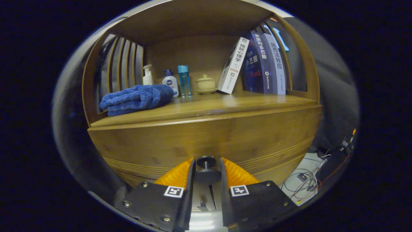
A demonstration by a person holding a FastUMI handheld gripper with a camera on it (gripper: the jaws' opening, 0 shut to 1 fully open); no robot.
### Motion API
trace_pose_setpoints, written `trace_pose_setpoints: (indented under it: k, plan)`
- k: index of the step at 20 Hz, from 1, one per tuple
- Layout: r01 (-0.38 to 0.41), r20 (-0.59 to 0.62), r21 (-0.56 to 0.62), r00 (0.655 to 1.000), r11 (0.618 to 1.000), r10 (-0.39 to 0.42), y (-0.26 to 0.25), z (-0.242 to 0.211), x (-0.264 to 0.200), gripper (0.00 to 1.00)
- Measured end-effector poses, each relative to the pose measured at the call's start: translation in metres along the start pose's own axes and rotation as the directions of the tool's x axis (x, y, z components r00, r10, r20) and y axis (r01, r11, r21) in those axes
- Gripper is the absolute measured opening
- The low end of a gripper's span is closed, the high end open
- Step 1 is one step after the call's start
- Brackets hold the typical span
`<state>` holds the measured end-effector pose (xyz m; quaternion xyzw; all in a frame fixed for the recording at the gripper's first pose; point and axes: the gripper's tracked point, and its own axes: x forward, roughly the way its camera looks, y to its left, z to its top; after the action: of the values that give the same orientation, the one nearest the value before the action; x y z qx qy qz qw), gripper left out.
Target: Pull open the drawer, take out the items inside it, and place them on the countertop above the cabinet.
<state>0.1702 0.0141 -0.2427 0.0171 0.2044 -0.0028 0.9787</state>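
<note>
The gripper (207, 170) sits low against the front of a wooden cabinet (206, 141), its two fingers drawn in narrow on either side of the round dark drawer knob (206, 175) — they look to be touching it on both sides, though real pressing contact is hard to confirm. The drawer front (145, 146) lies flush with the cabinet face, with grooved lines running along its lower edge. Above it the countertop (209, 104) carries a folded blue towel (136, 98) at its left edge; along the back stand a white pump bottle (147, 75), a white bottle with a blue cap (170, 83), a clear blue bottle (184, 80) and a small lidded pot (206, 83) (on a saucer). Leaning books (257, 64) fill the right back corner. Right of the cabinet, down low, loose cables (309, 183) trail over a pale floor — dark cloth hangs behind.
</note>
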Motion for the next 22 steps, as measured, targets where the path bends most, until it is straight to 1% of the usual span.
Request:
trace_pose_setpoints:
  k: [1,3,6,10,17,21,22]
  plan:
    - [0.006,-0.011,-0.018,1.000,1.000,-0.006,0.001,0.000,-0.002,0.38]
    - [0.011,-0.030,-0.063,0.999,0.998,-0.012,0.000,-0.002,-0.005,0.32]
    - [0.005,-0.035,-0.047,0.999,0.999,-0.006,0.001,-0.008,-0.021,0.33]
    - [0.032,-0.027,-0.025,0.999,0.999,-0.032,-0.004,-0.016,-0.053,0.32]
    - [0.066,-0.037,-0.068,0.997,0.995,-0.069,-0.007,-0.036,-0.114,0.32]
    - [0.086,-0.057,-0.083,0.994,0.993,-0.090,-0.011,-0.049,-0.133,0.32]
    - [0.089,-0.046,-0.082,0.995,0.993,-0.093,-0.010,-0.048,-0.138,0.32]
